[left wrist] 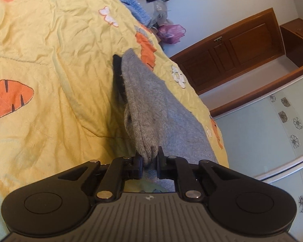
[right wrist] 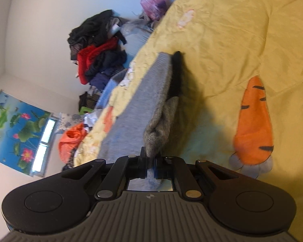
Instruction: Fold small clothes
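Observation:
A grey knitted garment (left wrist: 143, 100) with a black part (left wrist: 117, 70) at its far end stretches away from me over the yellow bedspread (left wrist: 50, 50). My left gripper (left wrist: 149, 157) is shut on the garment's near knitted end, and smoother grey cloth hangs to its right. In the right wrist view the same grey garment (right wrist: 161, 117) runs forward to the black part (right wrist: 176, 74). There my right gripper (right wrist: 151, 157) is shut on a bunched knitted end, with paler grey cloth to its left. Neither gripper shows in the other's view.
The bedspread (right wrist: 222, 40) carries orange carrot and flower patches. A pile of dark and red clothes (right wrist: 99, 50) lies past the bed's far side, with a purple bag (left wrist: 170, 31) and an orange bag (right wrist: 70, 141). A wooden door (left wrist: 232, 44) stands beyond the bed's edge.

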`<control>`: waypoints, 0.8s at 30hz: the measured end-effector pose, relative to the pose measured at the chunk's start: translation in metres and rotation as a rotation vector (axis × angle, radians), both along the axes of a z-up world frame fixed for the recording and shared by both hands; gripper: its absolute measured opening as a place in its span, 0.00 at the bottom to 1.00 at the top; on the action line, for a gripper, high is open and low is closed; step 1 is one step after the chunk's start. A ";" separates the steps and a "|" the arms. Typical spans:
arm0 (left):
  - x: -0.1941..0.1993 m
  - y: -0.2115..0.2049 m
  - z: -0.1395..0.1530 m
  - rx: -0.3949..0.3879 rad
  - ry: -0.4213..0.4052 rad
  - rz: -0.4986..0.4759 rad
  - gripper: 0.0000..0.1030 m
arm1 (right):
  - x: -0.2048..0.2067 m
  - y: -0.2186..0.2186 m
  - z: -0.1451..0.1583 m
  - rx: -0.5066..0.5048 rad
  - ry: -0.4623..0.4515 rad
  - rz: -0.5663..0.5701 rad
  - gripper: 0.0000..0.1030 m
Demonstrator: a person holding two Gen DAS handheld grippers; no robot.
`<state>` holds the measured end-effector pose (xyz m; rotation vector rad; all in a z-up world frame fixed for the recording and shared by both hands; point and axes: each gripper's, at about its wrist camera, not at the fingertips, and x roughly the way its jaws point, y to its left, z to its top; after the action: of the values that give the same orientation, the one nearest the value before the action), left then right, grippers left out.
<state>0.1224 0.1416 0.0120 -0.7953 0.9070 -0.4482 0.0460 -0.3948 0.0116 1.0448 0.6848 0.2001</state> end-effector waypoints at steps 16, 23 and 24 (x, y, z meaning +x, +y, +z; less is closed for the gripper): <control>-0.057 0.029 -0.008 0.047 0.025 0.021 0.09 | -0.026 0.003 -0.023 -0.029 0.066 -0.067 0.18; -0.056 0.027 -0.034 0.084 0.046 0.007 0.10 | -0.002 0.014 -0.028 -0.126 -0.021 0.072 1.00; -0.056 0.026 -0.037 0.088 0.048 0.005 0.10 | -0.001 0.019 -0.026 -0.146 -0.013 0.084 1.00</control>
<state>0.0665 0.1675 -0.0246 -0.7300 0.9627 -0.3838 0.0453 -0.3755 -0.0147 0.8751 0.7211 0.2259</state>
